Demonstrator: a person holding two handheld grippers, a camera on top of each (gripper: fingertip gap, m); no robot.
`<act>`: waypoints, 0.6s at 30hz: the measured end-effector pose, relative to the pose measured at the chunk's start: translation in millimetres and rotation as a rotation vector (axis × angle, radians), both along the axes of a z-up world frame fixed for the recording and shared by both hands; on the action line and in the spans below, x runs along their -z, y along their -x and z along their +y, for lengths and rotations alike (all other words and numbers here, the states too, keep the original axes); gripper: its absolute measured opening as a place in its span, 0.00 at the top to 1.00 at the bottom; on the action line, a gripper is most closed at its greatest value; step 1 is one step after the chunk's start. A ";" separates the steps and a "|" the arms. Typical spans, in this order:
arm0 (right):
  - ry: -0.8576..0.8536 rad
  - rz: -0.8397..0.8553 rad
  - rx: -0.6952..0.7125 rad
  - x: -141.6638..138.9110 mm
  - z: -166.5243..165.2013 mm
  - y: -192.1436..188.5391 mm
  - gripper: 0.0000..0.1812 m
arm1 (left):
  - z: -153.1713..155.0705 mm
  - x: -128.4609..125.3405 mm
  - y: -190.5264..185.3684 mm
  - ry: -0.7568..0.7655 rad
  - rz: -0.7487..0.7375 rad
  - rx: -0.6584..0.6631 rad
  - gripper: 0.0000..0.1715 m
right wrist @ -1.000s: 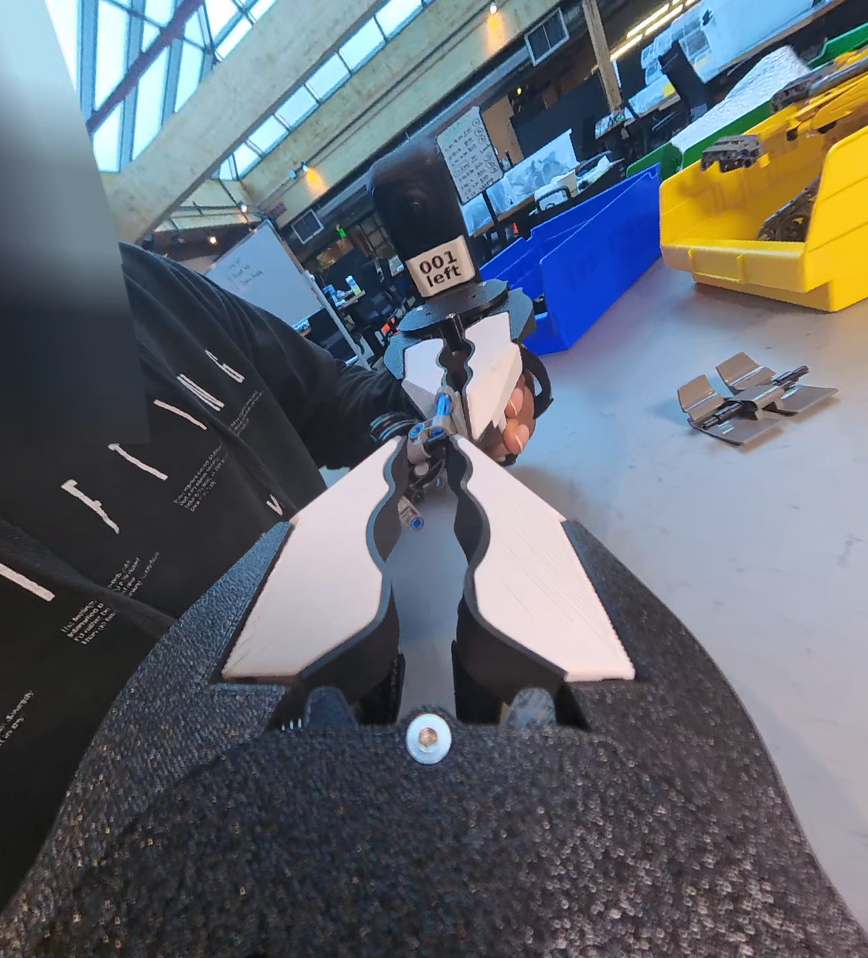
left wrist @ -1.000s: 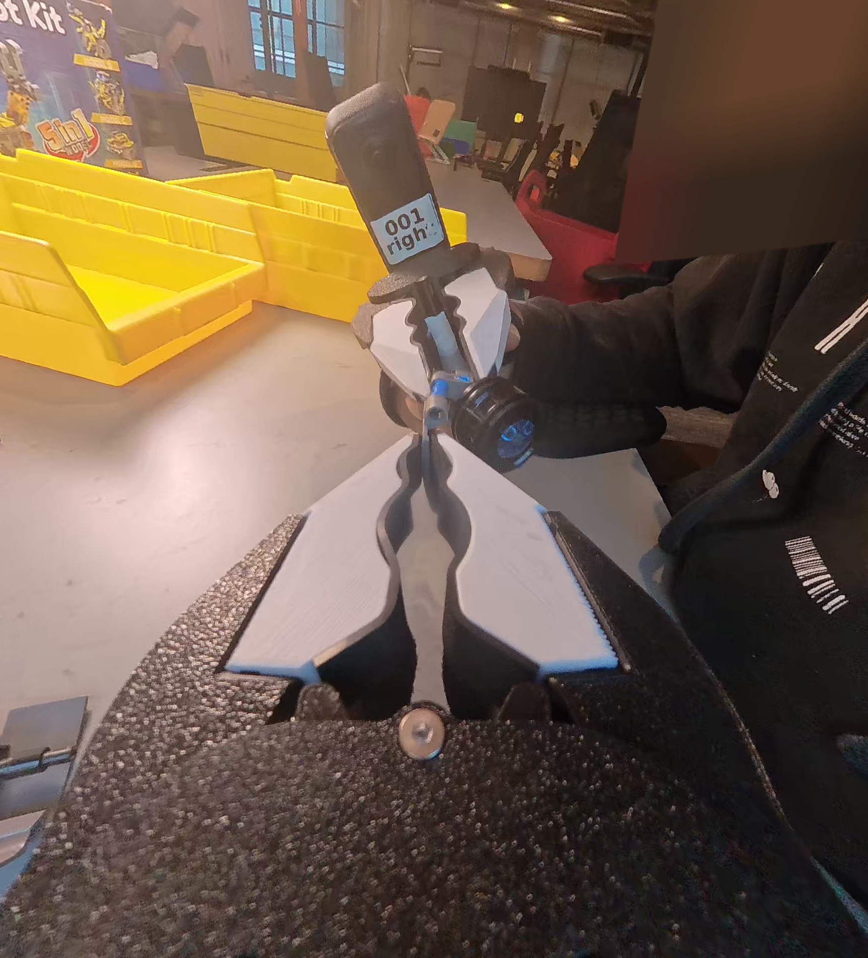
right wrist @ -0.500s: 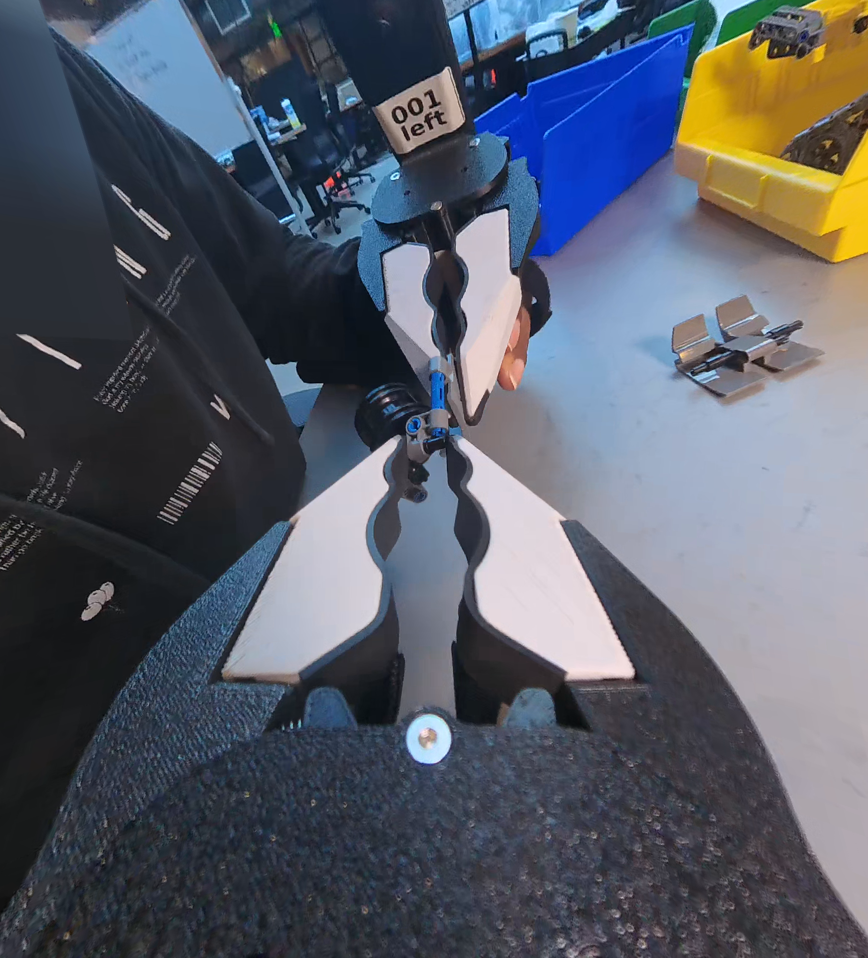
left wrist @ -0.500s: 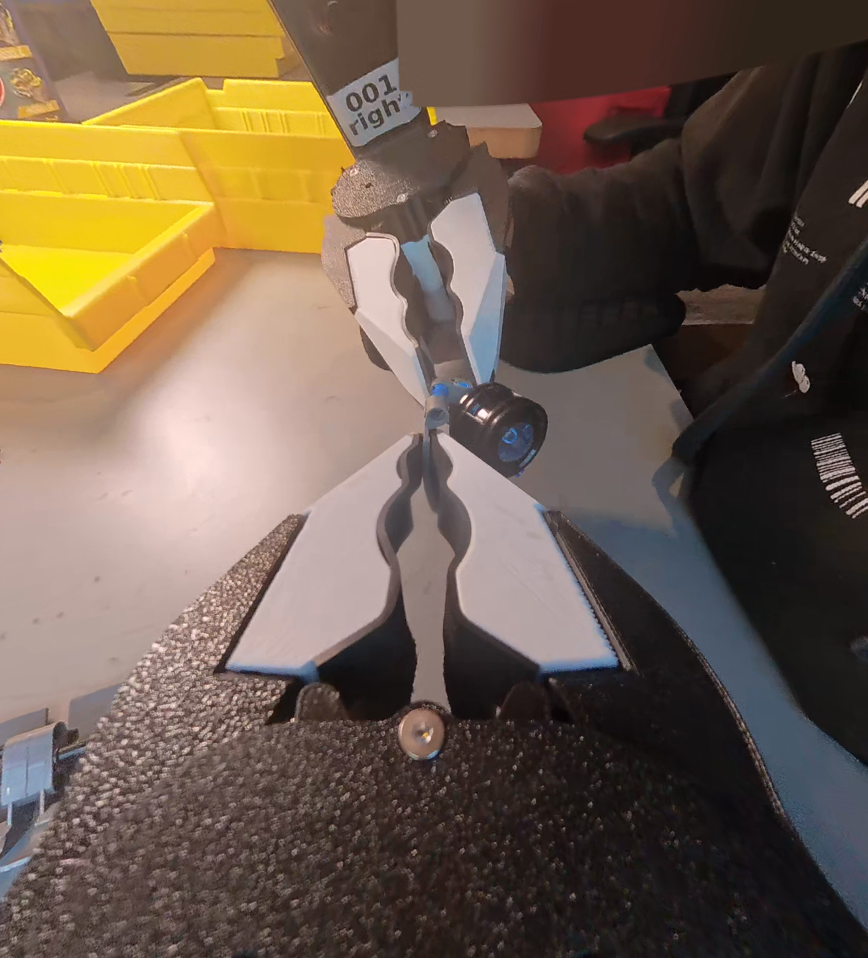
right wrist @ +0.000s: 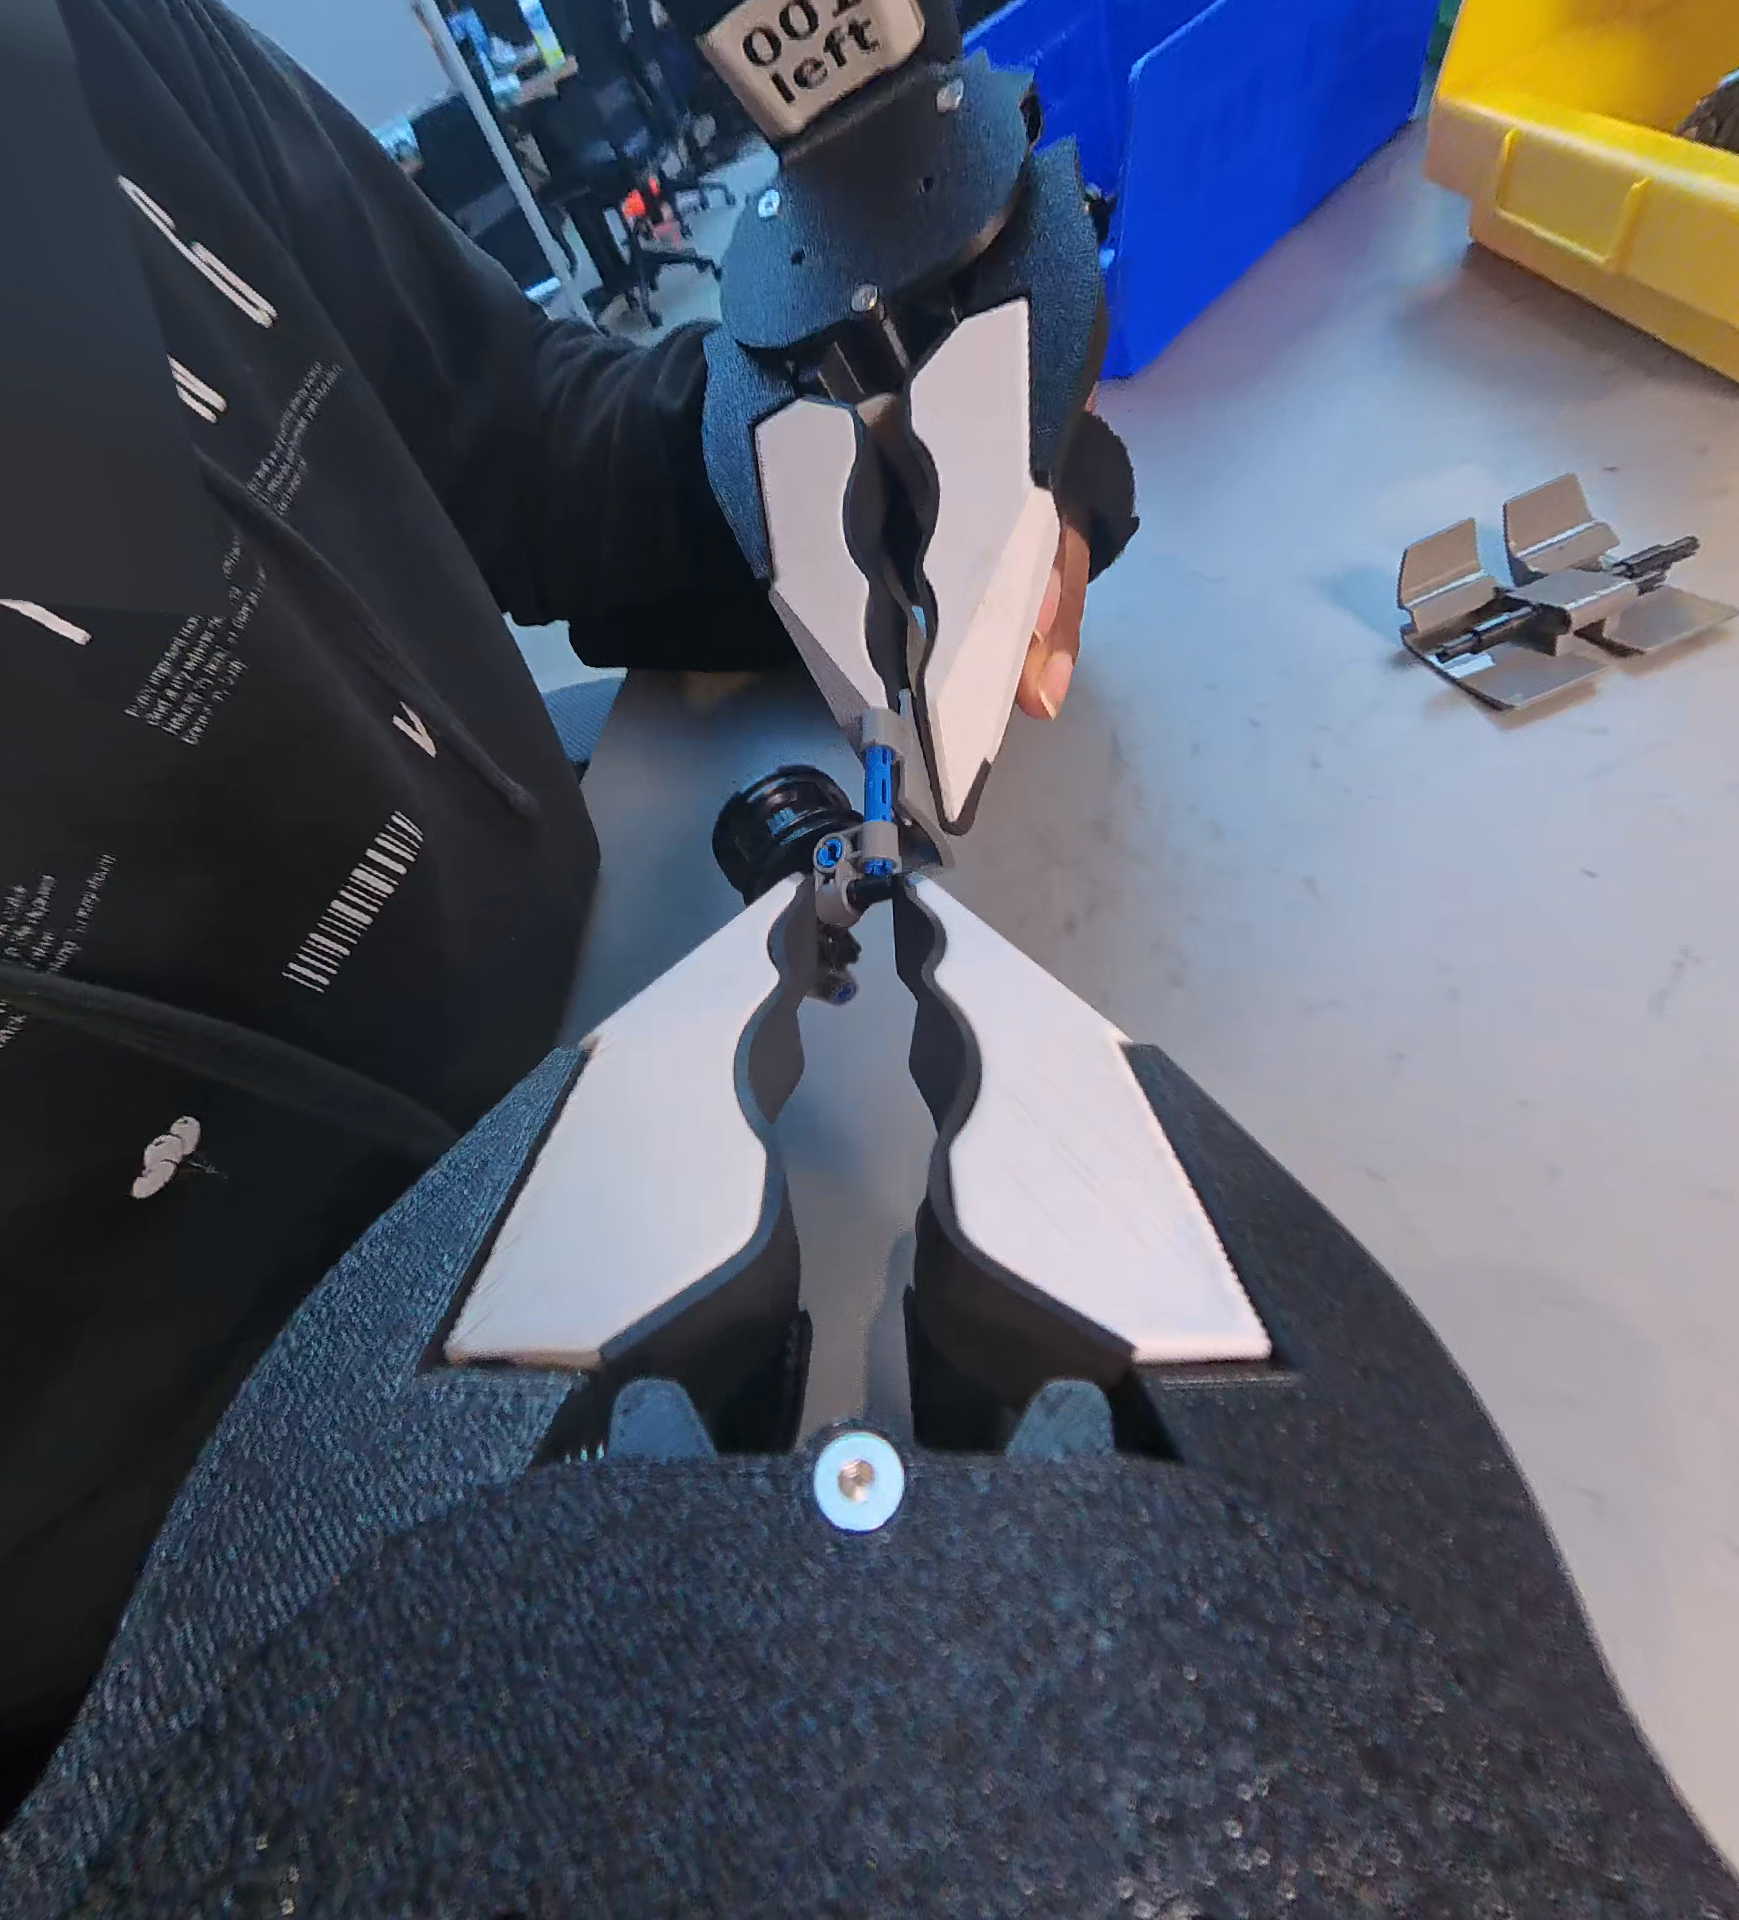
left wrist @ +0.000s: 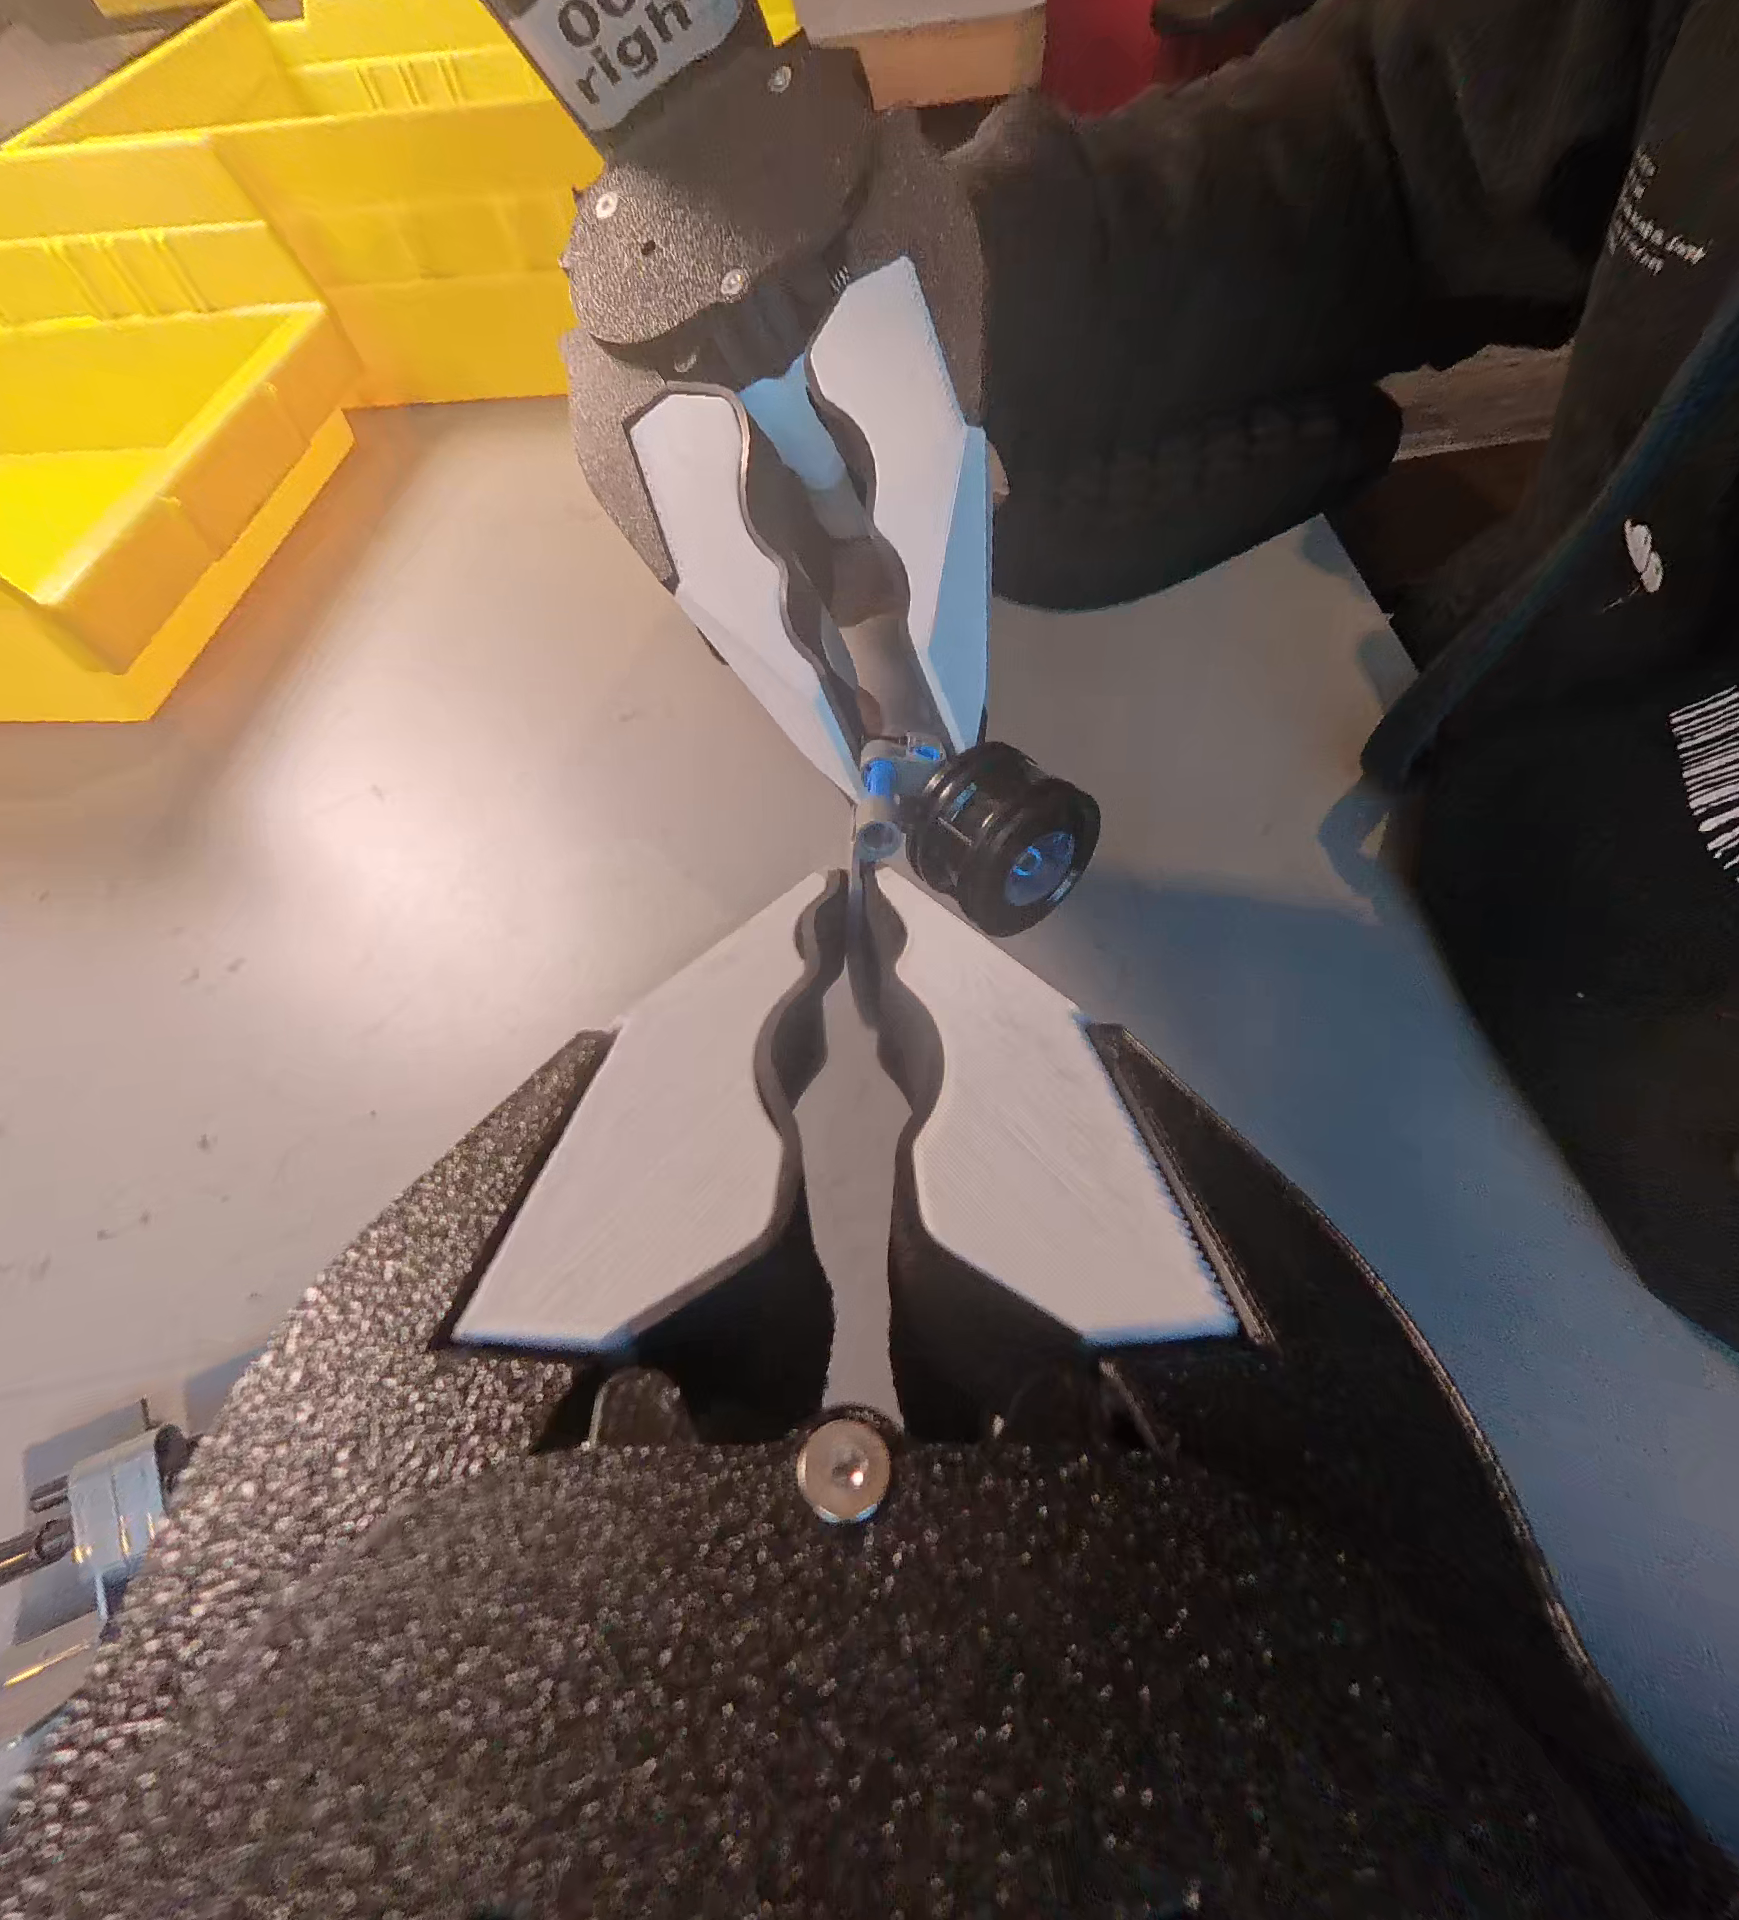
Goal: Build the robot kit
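The left gripper [left wrist: 860,883] and the right gripper [right wrist: 849,883] are meeting tip to tip above the grey table [left wrist: 345,883], both pinching closed on one small toy-brick assembly [right wrist: 849,862]. Its black wheel [left wrist: 1005,831] is sticking out sideways, with yellow bins [left wrist: 117,436] beyond.

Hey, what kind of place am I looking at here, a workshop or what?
Probably a workshop or maker space: yellow parts bins and blue bins stand on a grey worktable, with office chairs behind.

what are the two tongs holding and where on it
Both grip one small wheel assembly: the left tongs pinch its grey connector end, the right tongs clamp the grey piece beside the black wheel.
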State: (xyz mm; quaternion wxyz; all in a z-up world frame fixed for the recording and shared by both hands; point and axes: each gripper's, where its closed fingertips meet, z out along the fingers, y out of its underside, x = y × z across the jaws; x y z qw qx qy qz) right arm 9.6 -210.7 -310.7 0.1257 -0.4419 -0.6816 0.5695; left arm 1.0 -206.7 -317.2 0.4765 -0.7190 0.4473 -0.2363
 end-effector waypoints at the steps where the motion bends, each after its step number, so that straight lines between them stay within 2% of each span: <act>1: 0.020 0.010 0.004 -3.3 1.5 0.1 0.92 | 0.2 2.1 0.4 0.000 0.010 -0.002 1.00; 4: 0.011 -0.004 0.002 -0.3 0.9 0.1 0.93 | 0.2 10.1 0.3 -0.010 0.054 0.000 1.00; 6: 0.022 -0.002 0.009 -0.4 0.7 1.1 0.93 | 1.1 0.6 0.0 -0.032 0.010 -0.007 1.00; 10: 0.059 0.003 -0.005 -3.9 -0.6 -1.0 0.93 | 2.7 -1.2 -0.5 -0.113 0.055 -0.019 1.00; 18: 0.175 -0.024 -0.022 -7.8 0.3 -2.4 0.93 | 8.3 2.6 2.8 -0.419 0.353 -0.046 1.00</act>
